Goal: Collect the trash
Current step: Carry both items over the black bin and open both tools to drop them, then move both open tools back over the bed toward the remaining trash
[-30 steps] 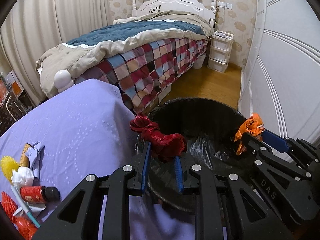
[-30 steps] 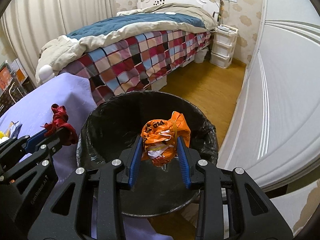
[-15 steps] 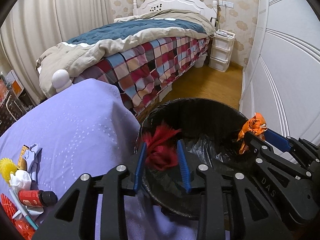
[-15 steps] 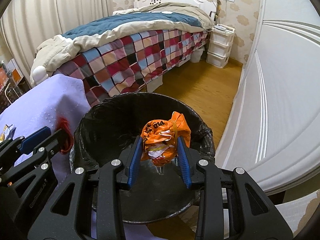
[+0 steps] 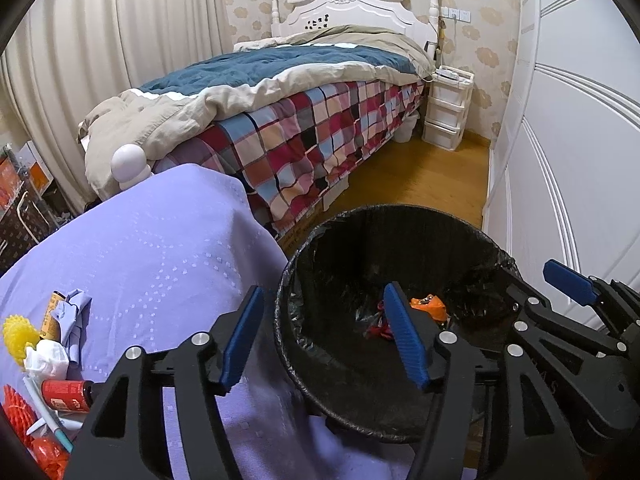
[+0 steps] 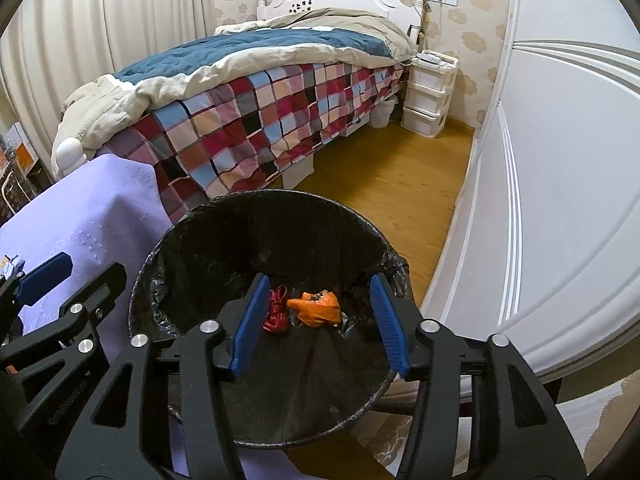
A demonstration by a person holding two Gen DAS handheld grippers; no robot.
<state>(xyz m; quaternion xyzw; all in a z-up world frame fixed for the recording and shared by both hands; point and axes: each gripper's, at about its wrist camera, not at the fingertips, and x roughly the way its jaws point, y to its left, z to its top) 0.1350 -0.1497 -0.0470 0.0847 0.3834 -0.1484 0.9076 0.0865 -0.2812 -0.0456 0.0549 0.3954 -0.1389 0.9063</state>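
Note:
A black-lined trash bin [image 5: 400, 232] [image 6: 256, 208] stands beside the purple-covered table. At its bottom lie a red ribbon scrap [image 6: 276, 312] [image 5: 376, 326] and an orange crumpled wrapper [image 6: 318, 308] [image 5: 430, 306]. My left gripper [image 5: 324, 340] is open and empty, straddling the bin's near left rim. My right gripper [image 6: 316, 320] is open and empty above the bin's opening. More trash lies at the table's left edge: a crumpled white tissue [image 5: 46, 360], a red bottle [image 5: 66, 394], a yellow spiky ball [image 5: 16, 334], a purple crumpled cloth [image 5: 74, 316].
The purple table [image 5: 140, 256] lies left of the bin. A bed with a checked blanket [image 5: 320, 120] is behind it. A white wardrobe [image 5: 580, 140] runs along the right. A white drawer unit [image 5: 446, 108] stands by the bed. Wooden floor [image 6: 384, 184] lies between bed and wardrobe.
Both grippers opened. The red ribbon dropped from the left gripper and the orange wrapper from the right; both now lie at the bin's bottom.

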